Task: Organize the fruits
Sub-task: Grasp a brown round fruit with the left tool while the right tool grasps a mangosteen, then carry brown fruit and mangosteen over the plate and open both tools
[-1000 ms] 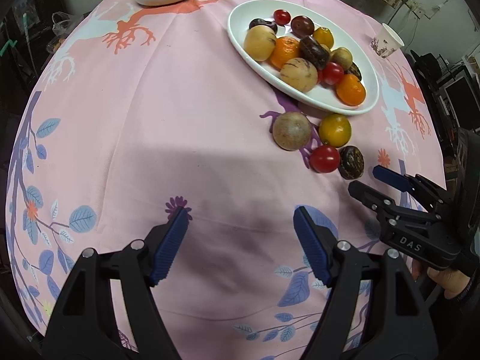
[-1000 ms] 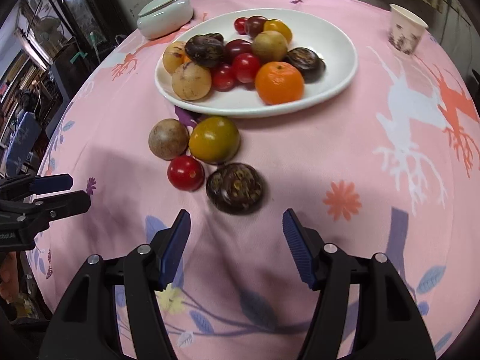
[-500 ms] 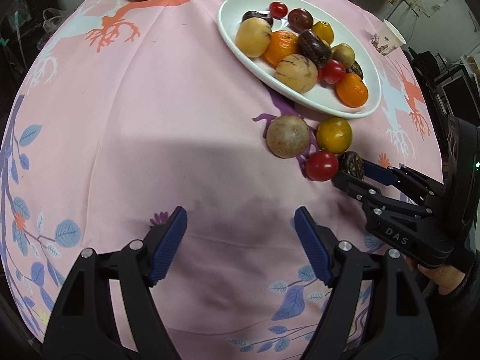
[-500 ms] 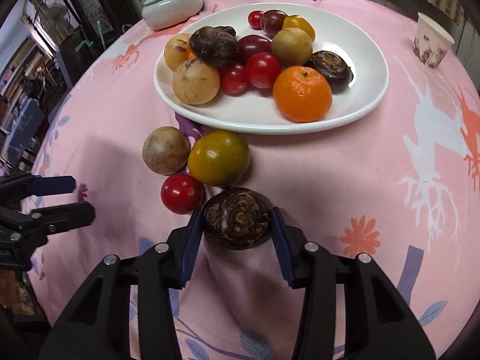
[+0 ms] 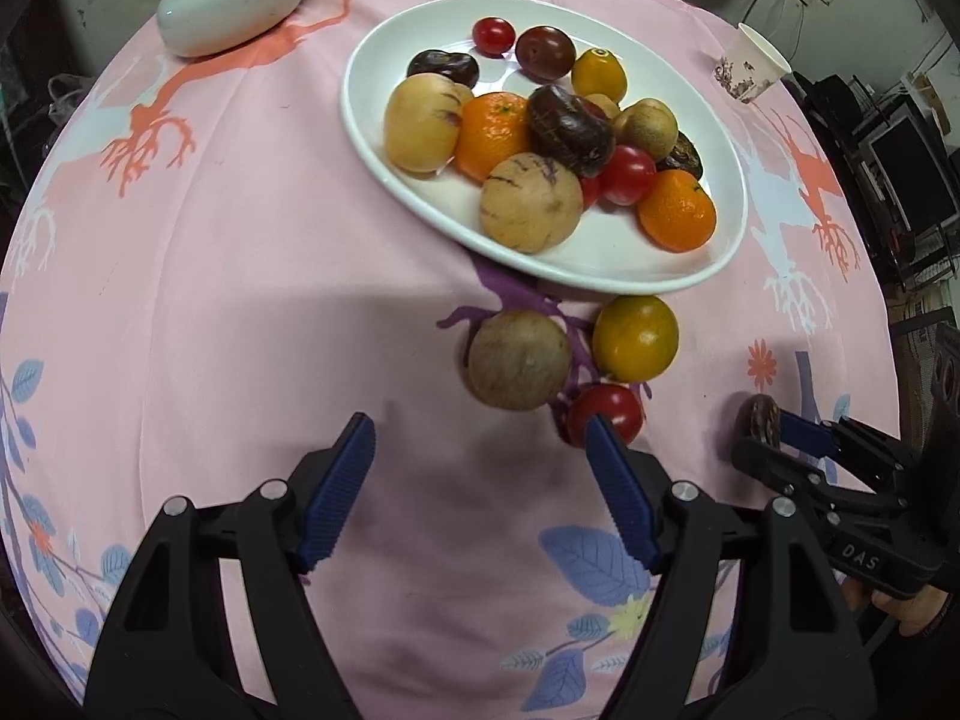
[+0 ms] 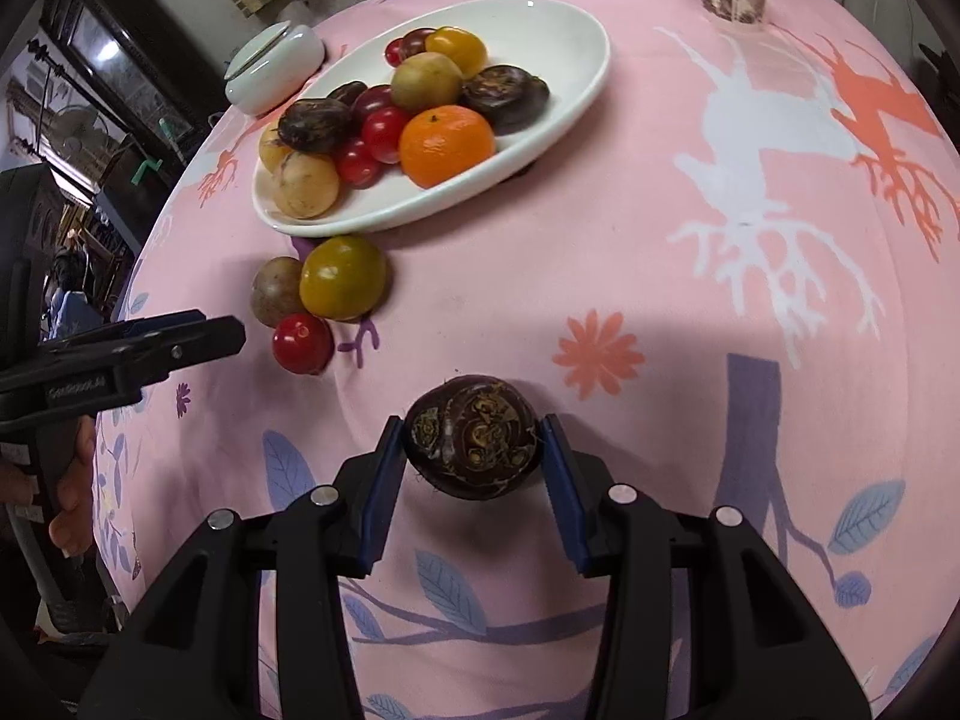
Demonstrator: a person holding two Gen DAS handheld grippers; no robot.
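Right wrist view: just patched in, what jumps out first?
The right gripper is shut on a dark brown wrinkled fruit, near the camera. Beyond it sits a white plate piled with fruit, and three loose fruits lie on the pink tablecloth by its near rim.

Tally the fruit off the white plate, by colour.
tan-brown round fruit: 1
yellow-orange round tomato: 1
red cherry tomato: 1
dark brown wrinkled fruit, gripped between the right gripper fingers: 1
Total: 4
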